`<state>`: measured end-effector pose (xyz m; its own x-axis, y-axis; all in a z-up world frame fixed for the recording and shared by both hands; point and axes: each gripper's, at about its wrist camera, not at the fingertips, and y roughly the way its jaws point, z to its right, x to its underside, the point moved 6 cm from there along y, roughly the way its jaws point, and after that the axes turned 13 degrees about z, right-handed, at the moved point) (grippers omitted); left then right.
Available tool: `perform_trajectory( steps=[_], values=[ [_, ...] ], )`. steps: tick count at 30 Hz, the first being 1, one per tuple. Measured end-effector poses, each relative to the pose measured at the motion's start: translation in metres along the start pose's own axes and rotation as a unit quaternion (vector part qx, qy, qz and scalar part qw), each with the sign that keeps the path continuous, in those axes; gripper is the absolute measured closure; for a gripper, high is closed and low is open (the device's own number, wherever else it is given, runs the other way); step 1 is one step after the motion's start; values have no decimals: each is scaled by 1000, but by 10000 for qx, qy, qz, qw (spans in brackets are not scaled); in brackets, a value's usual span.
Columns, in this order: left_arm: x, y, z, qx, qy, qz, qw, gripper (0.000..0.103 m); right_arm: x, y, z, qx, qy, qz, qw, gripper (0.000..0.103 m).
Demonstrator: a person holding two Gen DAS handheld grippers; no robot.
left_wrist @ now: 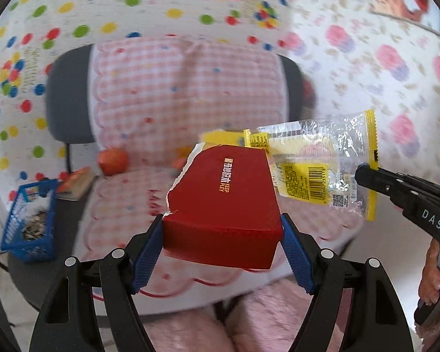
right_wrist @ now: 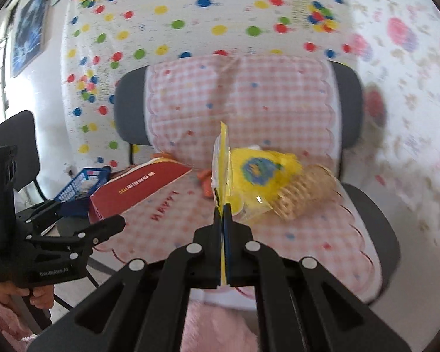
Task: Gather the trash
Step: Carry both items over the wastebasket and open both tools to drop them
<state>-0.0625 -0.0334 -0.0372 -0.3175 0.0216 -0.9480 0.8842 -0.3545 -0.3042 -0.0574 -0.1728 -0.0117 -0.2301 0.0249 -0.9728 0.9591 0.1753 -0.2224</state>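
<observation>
Left gripper (left_wrist: 222, 245): closed on the red box (left_wrist: 224, 196), which was held above the chair cushion (left_wrist: 126, 205).
Right gripper (right_wrist: 223, 208): pinched flat on the yellow-edged wrapper (right_wrist: 223, 158), which was lifted clear of the seat.
Bin: a blue basket (left_wrist: 29, 228) was seen lower left, beside the chair.
Advice: both grips should be kept firm while the trash is carried to the basket; the torn box flap should be watched.

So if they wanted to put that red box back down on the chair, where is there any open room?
The front of the pink checked seat cushion, on the right-hand side of the right wrist view, looks bare. Farther back it is crowded: a yellow wrapper and waffle-patterned cup and an orange fruit lie near the backrest. The red box and clear wrapper are held above the seat.
</observation>
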Motion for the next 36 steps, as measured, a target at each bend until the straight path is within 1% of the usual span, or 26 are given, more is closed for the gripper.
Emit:
perform_trajectory(
  steps=[6,9,12,14,16,19,23,25,28,32,36],
  values=[
    [12,-7,51,646,258,-88,9975,27,18,-54,29,606,200,19,9980,101],
    [21,-14,84,1028,491,-149,9934,27,25,-84,42,962,232,22,9951,101],
    [32,-19,114,1418,691,-270,9871,27,35,-119,54,1396,239,19,9899,101],
    [45,-20,140,1725,850,-379,9806,27,42,-137,61,1626,274,-6,9863,101],
    [57,-22,158,1923,959,-444,9756,27,55,-157,70,1879,386,-97,9814,101],
    [74,-22,180,2177,1089,-596,9681,27,77,-177,84,2149,587,-280,9745,101],
    [91,-18,196,2388,1110,-802,9614,27,108,-198,98,2459,799,-553,9644,101],
    [98,-16,205,2485,1142,-890,9578,27,120,-202,103,2540,919,-666,9605,101],
    [106,-11,217,2561,1229,-1010,9535,27,135,-205,111,2575,1123,-834,9561,101],
    [110,-3,227,2606,1302,-1110,9501,26,145,-201,121,2580,1286,-992,9524,101],
    [110,5,233,2617,1294,-1152,9495,26,152,-192,129,2517,1433,-1124,9505,101]
  ],
)
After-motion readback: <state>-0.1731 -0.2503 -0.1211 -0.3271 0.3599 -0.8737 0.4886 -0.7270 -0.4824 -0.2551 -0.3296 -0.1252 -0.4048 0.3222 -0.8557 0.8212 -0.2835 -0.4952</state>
